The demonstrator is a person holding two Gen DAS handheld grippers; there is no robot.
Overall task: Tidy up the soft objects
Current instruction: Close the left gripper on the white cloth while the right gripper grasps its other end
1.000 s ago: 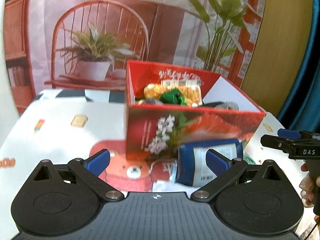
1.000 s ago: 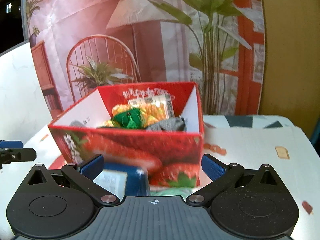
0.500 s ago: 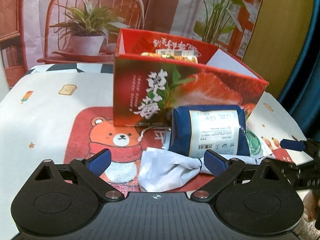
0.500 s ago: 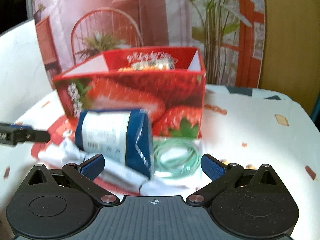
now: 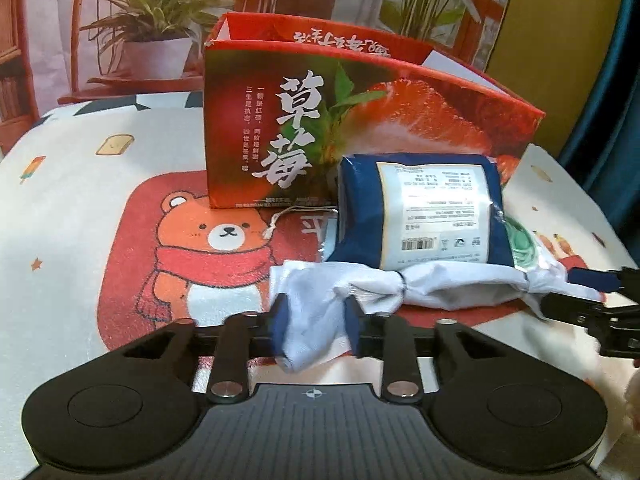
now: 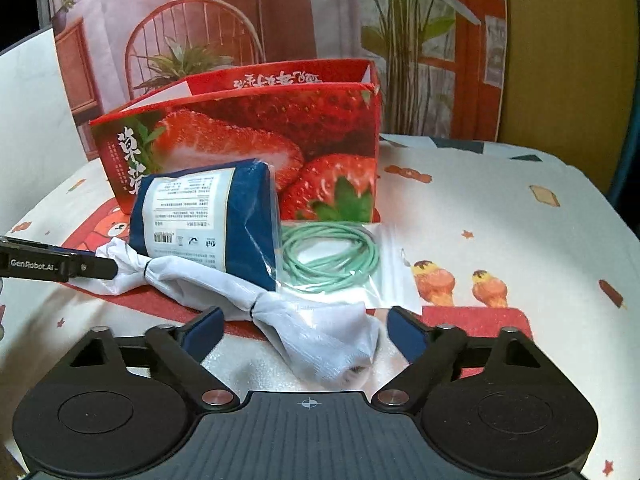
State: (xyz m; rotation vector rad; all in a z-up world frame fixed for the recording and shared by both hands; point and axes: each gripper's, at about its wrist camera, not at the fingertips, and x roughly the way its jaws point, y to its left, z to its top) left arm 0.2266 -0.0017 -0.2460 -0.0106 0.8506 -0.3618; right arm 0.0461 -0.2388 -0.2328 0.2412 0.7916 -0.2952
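Observation:
A long white cloth [image 5: 440, 286], knotted in two places, lies on the table in front of a blue packet [image 5: 420, 212]. My left gripper [image 5: 316, 320] is closing and its blue pads press on the cloth's near end. In the right wrist view the cloth's other end [image 6: 320, 340] lies between the jaws of my right gripper [image 6: 304, 332]. These jaws are closing, with a gap still showing on each side of the cloth. The left gripper [image 6: 96, 266] shows there pinching the far end. The right gripper [image 5: 572, 292] appears at the right edge of the left wrist view.
A red strawberry-printed box [image 6: 260, 132] stands open-topped behind the blue packet [image 6: 208, 216]. A coiled green cord in a clear bag [image 6: 332, 256] lies to the packet's right. The tablecloth [image 5: 80, 200] has a bear print. A finger shows at the right edge [image 5: 632, 396].
Both grippers have come down from box height to the table. The left jaws went from wide open to pinching the cloth end. The right jaws have narrowed around the other end.

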